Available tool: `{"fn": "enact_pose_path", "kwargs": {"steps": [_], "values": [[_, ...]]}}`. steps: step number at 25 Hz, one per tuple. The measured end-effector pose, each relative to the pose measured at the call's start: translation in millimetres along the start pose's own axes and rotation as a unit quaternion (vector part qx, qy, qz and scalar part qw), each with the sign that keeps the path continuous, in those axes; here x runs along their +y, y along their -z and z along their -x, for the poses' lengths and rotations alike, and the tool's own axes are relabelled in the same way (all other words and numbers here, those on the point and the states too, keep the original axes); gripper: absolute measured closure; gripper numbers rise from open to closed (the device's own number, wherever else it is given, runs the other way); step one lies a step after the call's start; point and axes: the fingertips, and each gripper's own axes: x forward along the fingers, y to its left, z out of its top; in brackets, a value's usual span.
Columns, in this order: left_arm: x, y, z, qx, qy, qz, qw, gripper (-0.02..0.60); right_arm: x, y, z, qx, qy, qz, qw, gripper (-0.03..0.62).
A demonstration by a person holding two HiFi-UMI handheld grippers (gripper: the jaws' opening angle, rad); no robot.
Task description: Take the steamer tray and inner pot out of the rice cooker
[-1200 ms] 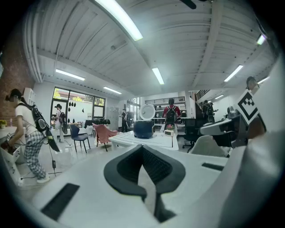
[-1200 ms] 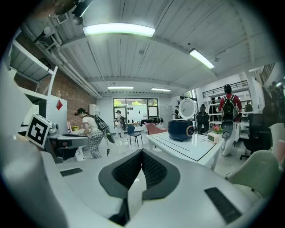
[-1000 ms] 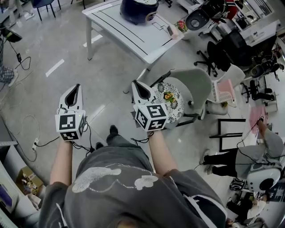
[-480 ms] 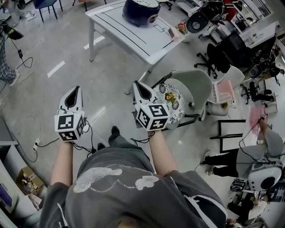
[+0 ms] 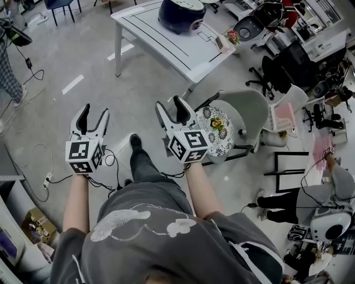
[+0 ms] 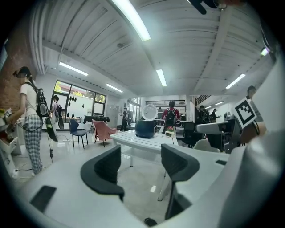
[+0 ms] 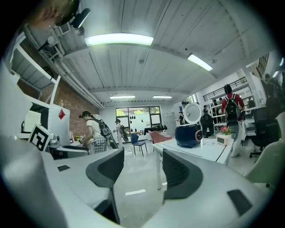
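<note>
Approach comes first, I'd say — left gripper [image 5: 92, 113] and right gripper [image 5: 168, 105] have just been opening, nothing between the jaws, and the rice cooker [image 5: 182, 12] sits open on the surface [image 5: 166, 44] well ahead, so walk in square.

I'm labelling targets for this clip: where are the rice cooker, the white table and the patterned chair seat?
rice cooker [image 5: 178, 15], head view, its dark blue body.
white table [image 5: 163, 41], head view, bare top.
patterned chair seat [image 5: 221, 137], head view, the floral surface.
</note>
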Motion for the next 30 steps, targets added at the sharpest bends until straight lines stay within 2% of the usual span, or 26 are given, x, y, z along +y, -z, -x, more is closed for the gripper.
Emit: {"fn": "enact_pose_path", "kwargs": {"steps": [3,6,10,15,23,30], "values": [[14,0,-15,-0.012,0.001,0.013,0.9998,0.206,-14,6,-25,0.008,0.012,-0.004,1.000,0.285],[35,1,-44,-0.002,-0.010,0.013,0.9999,0.176,-40,8,-58,0.016,0.025,-0.012,0.999,0.275],[62,-5,-95,0.009,-0.025,0.018,0.9995,0.170,-83,5,-108,0.026,0.038,-0.023,0.999,0.275],[83,-22,-172,0.016,-0.025,0.014,0.9995,0.170,-139,-5,-171,0.027,0.053,-0.039,0.997,0.275],[100,-55,-307,0.023,-0.018,0.001,0.9996,0.170,-227,-28,-258,0.032,0.065,-0.038,0.997,0.275],[97,-86,-395,0.017,0.000,-0.009,0.9998,0.170,-289,-46,-308,0.020,0.076,-0.044,0.996,0.275]]}}
